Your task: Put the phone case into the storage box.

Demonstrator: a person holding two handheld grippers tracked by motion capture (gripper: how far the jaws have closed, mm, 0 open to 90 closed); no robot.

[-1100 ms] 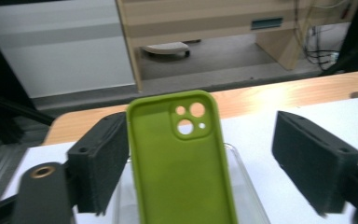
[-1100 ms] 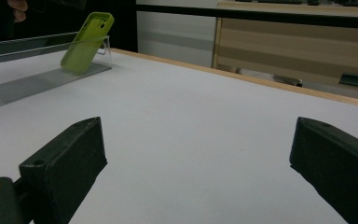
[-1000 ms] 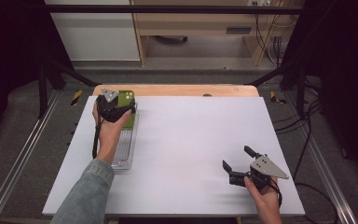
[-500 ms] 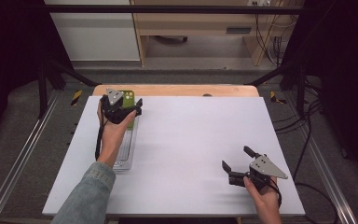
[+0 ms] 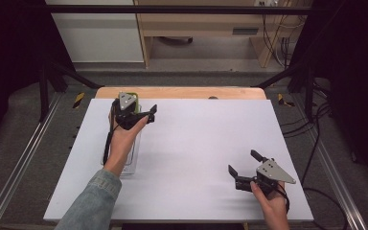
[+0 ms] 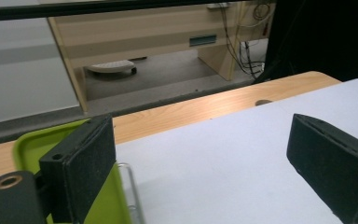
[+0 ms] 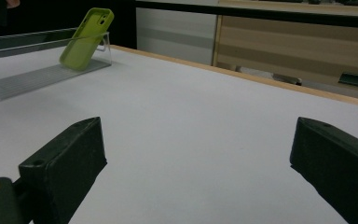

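both grippers wide open, empty; left gripper (image 5: 141, 116) beside green phone case (image 7: 86, 38) leaning on clear stand (image 7: 37, 77); right gripper (image 5: 242, 167) well apart.

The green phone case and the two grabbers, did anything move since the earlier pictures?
The left gripper moved a little toward the table's far edge, above the green phone case, jaws open and holding nothing. The case leans on its clear stand just as before. The right gripper stayed at the near right of the white table, open and empty. Nothing was picked up or let go.
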